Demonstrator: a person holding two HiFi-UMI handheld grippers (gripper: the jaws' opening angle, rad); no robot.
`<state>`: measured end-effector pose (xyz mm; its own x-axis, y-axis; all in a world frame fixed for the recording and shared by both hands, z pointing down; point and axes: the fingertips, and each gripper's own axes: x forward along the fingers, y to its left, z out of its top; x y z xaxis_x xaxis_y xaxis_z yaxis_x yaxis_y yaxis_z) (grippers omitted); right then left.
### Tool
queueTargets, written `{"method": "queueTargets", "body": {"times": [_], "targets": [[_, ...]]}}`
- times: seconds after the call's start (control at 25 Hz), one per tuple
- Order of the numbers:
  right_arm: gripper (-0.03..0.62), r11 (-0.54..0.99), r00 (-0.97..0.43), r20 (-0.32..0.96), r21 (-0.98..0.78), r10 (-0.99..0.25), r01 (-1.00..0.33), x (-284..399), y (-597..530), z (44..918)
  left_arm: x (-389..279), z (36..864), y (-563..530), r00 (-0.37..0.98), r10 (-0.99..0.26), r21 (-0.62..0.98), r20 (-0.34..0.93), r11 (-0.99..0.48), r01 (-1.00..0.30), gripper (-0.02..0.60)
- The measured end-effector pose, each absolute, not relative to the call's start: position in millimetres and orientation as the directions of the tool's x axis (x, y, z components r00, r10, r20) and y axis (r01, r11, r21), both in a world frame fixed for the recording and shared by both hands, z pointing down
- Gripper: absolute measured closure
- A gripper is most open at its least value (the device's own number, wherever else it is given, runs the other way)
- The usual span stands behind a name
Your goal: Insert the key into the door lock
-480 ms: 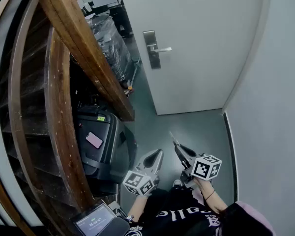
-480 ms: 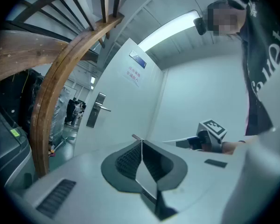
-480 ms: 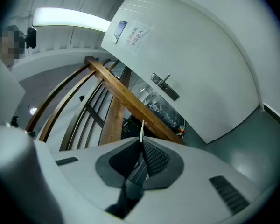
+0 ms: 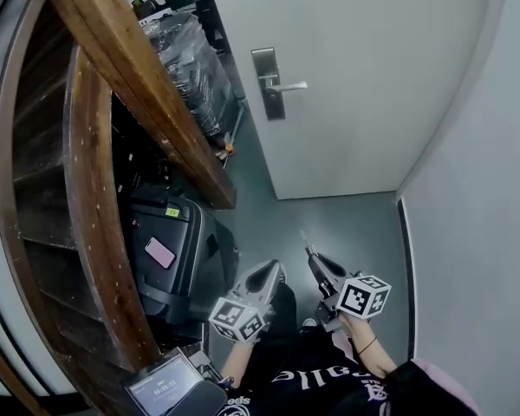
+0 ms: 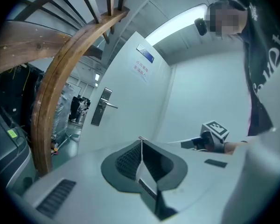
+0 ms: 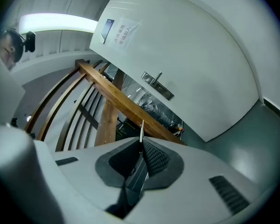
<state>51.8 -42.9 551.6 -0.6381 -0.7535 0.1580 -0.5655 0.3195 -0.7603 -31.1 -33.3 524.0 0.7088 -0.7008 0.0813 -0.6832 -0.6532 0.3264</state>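
Right gripper view: right gripper (image 6: 141, 146) fingers (image 6: 154, 158) pinch key (image 6: 141, 129); left gripper (image 5: 141, 143) fingers (image 5: 126, 160) together.

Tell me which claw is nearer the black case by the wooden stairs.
Left. The left claw, shut, hangs just right of the black case. The right claw, shut on the key, sits farther right, beyond the left one.

Left gripper (image 4: 275, 272) closed; right gripper (image 4: 315, 257) clamps key (image 6: 141, 130).
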Motion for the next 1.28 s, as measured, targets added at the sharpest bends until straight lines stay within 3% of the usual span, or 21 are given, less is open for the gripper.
{"method": "queueTargets", "body": {"times": [0.76, 1.28], "targets": [[0.559, 0.242, -0.509, 0.134, -0.759, -0.850, -0.605, 28.9, -318.0, 537.9, -73.0, 504.5, -305.7, 0.794, -0.607, 0.271, 0.038, -0.758, -0.593, 0.574], [0.559, 0.141, -0.433, 0.046, -0.910, -0.900, -0.390, 22.0, -466.9, 551.6, -81.4, 522.7, -382.7, 0.830, -0.554, 0.306, 0.061, -0.781, -0.544, 0.574]]}}
